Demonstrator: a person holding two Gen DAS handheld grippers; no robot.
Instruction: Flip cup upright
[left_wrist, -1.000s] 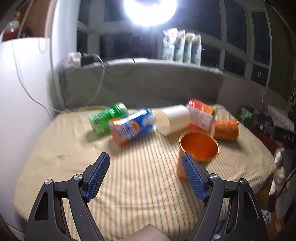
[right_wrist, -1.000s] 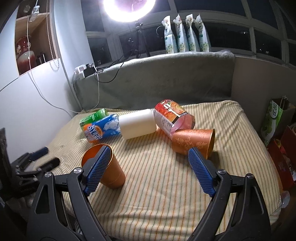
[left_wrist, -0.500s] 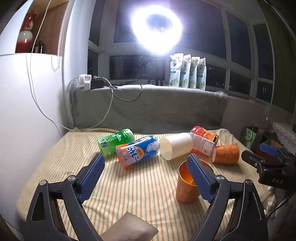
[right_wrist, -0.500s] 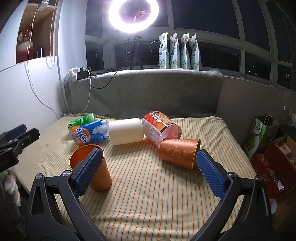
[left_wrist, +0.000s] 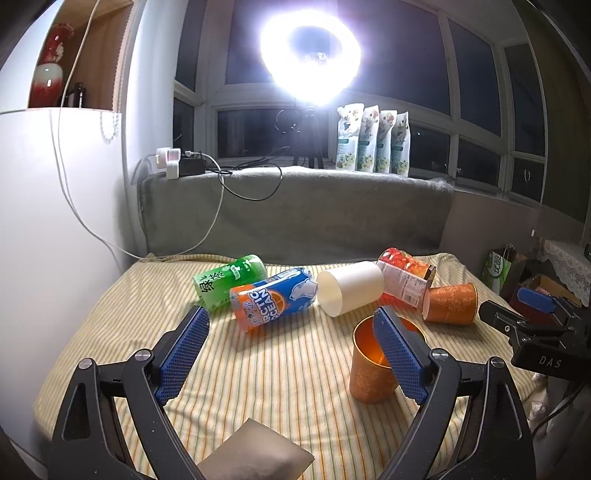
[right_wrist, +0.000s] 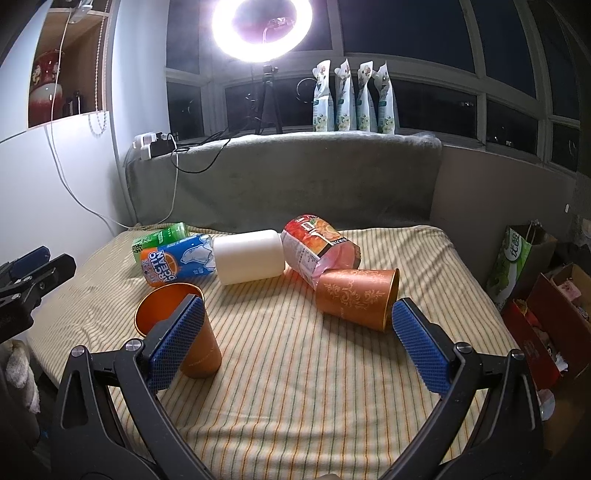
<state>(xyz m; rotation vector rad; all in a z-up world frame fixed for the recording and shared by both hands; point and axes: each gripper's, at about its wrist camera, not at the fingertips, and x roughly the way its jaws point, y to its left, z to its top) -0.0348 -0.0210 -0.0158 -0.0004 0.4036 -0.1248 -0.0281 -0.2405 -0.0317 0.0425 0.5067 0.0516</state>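
In the left wrist view, the left gripper (left_wrist: 291, 356) hung over the striped cloth (left_wrist: 280, 373) with its jaws wide apart and nothing between them. One orange cup (left_wrist: 373, 369) stood upright just beyond the right-hand pad; a second orange cup (left_wrist: 448, 303) lay on its side near the far right, mouth turned away to the right. It looked thin-walled and light — probably metal, smooth and apt to roll — so a hold across the wall near the rim seemed soundest.

In the right wrist view, the right gripper (right_wrist: 295, 341) also gaped empty. The lying cup (right_wrist: 356, 297) rested just ahead of the right-hand pad, its base touching a red snack packet (right_wrist: 317, 247). A white cup (right_wrist: 251, 256), a blue can (right_wrist: 179, 260) and a green can (right_wrist: 159, 238) lay in a row behind — the packet crowded the cup's closed end, while its open end was free.
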